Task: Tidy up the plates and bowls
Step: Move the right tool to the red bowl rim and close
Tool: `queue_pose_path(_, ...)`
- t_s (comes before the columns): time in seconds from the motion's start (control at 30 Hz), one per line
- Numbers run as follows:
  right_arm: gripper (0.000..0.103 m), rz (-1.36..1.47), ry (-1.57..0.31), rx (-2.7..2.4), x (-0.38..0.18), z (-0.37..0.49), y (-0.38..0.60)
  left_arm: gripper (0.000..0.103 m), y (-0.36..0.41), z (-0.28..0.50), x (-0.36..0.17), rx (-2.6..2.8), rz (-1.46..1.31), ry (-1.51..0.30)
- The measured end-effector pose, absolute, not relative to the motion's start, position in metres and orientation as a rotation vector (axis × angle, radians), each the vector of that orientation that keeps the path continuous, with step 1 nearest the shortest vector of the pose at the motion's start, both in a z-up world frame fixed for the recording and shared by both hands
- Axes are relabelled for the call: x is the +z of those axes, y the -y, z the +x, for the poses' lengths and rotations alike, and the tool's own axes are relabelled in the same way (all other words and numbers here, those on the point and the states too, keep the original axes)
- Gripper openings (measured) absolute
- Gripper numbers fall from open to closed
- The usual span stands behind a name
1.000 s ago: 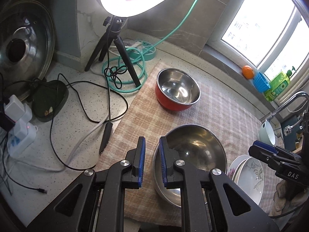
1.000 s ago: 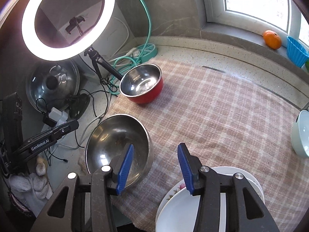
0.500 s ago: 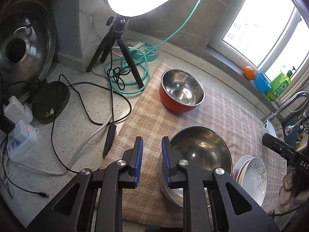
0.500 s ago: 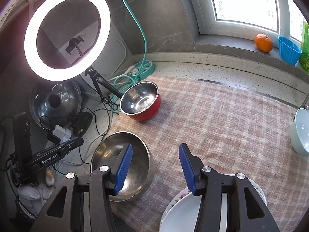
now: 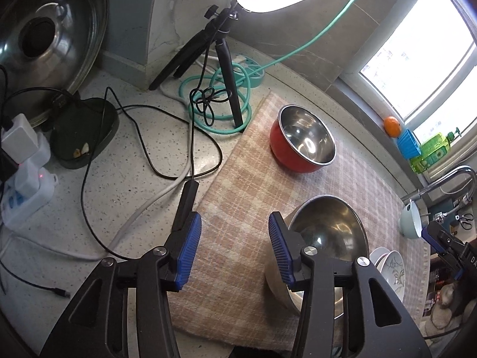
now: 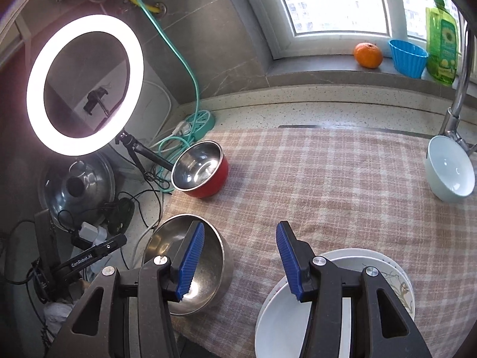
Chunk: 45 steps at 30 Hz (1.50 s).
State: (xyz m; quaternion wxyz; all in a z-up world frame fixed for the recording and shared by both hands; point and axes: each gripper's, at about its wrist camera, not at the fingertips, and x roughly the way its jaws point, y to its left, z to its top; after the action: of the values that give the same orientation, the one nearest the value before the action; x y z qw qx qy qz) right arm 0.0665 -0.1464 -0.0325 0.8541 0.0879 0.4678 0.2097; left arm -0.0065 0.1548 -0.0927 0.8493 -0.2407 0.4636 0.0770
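Two pieces of writing can be read: "GenRobot.AI" in white on the black body of the left gripper (image 6: 98, 255) as the right wrist view catches it, and the letters "DA" on the right gripper (image 5: 447, 243) at the edge of the left wrist view, the rest cut off. The green bottle (image 6: 442, 50) on the windowsill carries a label too small to read.

Both grippers hang released, blue ribbed pads spread wide, holding nothing. The left gripper (image 5: 232, 250) hovers over the left edge of the checked cloth (image 5: 247, 185), its right finger in front of the large steel bowl (image 5: 328, 232). That bowl is plain polished metal, upright, near the cloth's front left corner. The right gripper (image 6: 238, 256) hovers between the large steel bowl (image 6: 167, 244) and the stack of white plates (image 6: 393, 274) at the cloth's front edge; the upper plate is plain, one lower shows a dark sprig pattern.

A red bowl (image 6: 205, 173) with a steel inside stands at the cloth's far left corner, beside the ring light (image 6: 86, 86) tripod. A pale blue bowl (image 6: 450, 173) sits at the right edge, under the tap (image 6: 459, 101).
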Motion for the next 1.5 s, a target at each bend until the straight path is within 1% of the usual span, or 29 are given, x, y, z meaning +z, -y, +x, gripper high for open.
queue_pose_path(0.2,0.046,0.166,-0.997,0.407,-0.034,0.066,0.146,0.045,-0.155,0.0,-0.092,0.124,-0.5,-0.959)
queue_pose_path(0.37,0.046,0.164,-0.988,0.437,-0.02,0.079,0.141,0.045,-0.154,0.005,-0.094,0.105,-0.521,-0.961)
queue_pose_path(0.6,0.046,0.11,-0.991,0.517,-0.003,0.124,0.13,0.045,-0.151,0.019,-0.086,0.156,-0.558,-0.934)
queue_pose_path(0.77,0.046,0.055,-1.019,0.574,-0.005,0.159,0.114,0.045,-0.143,0.038,-0.087,0.179,-0.577,-0.936)
queue_pose_path(0.8,0.046,0.046,-1.025,0.585,-0.007,0.165,0.11,0.043,-0.141,0.042,-0.087,0.187,-0.576,-0.937)
queue_pose_path(0.87,0.046,0.039,-1.044,0.616,-0.011,0.176,0.103,0.043,-0.136,0.049,-0.088,0.202,-0.567,-0.941)
queue_pose_path(0.93,0.044,0.036,-1.068,0.636,-0.017,0.187,0.097,0.041,-0.13,0.057,-0.089,0.199,-0.565,-0.949)
queue_pose_path(1.03,0.036,0.034,-1.107,0.667,-0.028,0.203,0.087,0.038,-0.12,0.07,-0.09,0.202,-0.536,-0.959)
queue_pose_path(1.1,0.033,0.043,-1.145,0.695,-0.038,0.214,0.081,0.038,-0.117,0.079,-0.092,0.204,-0.54,-0.968)
queue_pose_path(1.17,0.029,0.042,-1.173,0.718,-0.046,0.222,0.074,0.034,-0.114,0.088,-0.093,0.206,-0.532,-0.975)
queue_pose_path(1.2,0.028,0.035,-1.181,0.725,-0.05,0.226,0.071,0.029,-0.113,0.092,-0.093,0.209,-0.523,-0.981)
queue_pose_path(1.5,0.021,0.013,-1.249,0.804,-0.082,0.252,0.044,0.028,-0.114,0.118,-0.102,0.226,-0.519,-1.03)
